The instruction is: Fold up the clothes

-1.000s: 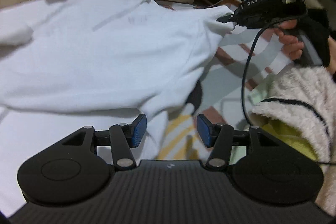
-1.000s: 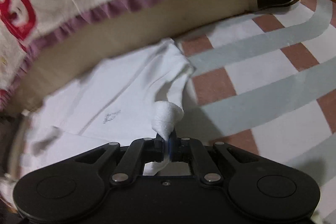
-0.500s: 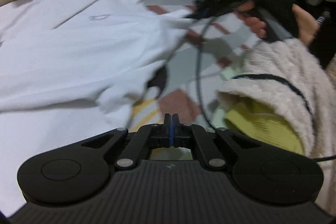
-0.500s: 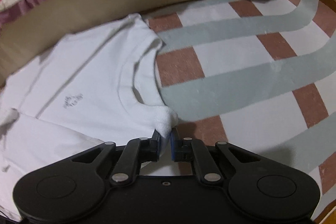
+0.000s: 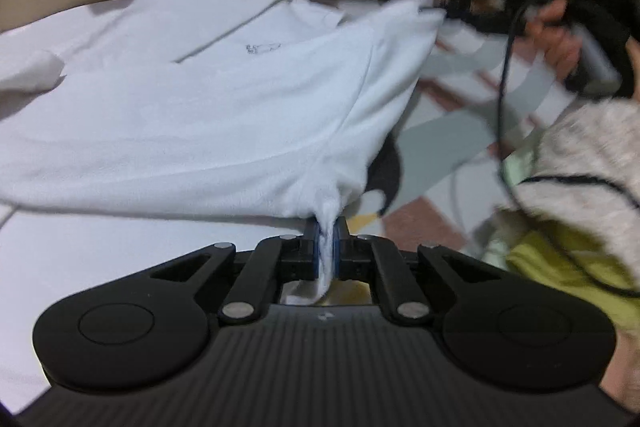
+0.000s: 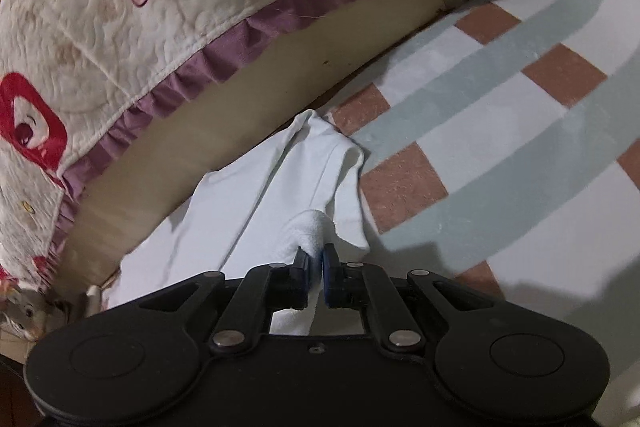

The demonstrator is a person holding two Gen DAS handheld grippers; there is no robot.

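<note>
White cotton fills most of the left wrist view: a shirt (image 5: 192, 115) lies spread across the left and middle of the frame, its small grey chest mark just above centre. The left gripper (image 5: 329, 247), at the lower middle, has its blue pads pressed together on a bunched fold of the shirt's near edge, and a tail of cloth hangs down behind the pads. At the upper right of the same view, blurred, the right gripper (image 5: 440, 11) pinches a far corner of the shirt, so the cloth stretches taut between the two grips; a hand (image 5: 560, 35) is wrapped round its handle and a black cable (image 5: 505, 75) loops down from it. A fluffy cream sleeve (image 5: 580, 167) over a yellow-green garment (image 5: 560, 263) fills the lower right. In the right wrist view the right gripper (image 6: 314, 259) sits at the lower middle, its jaws nearly shut on a rolled bit of shirt (image 6: 280, 203), which runs up and to the left from there. The shirt rests on a rug (image 6: 500, 147) checked in grey, white and brick red, which takes up the right half of that frame. A quilt (image 6: 140, 7) with red figures and a purple frill hangs across the upper left.
</note>
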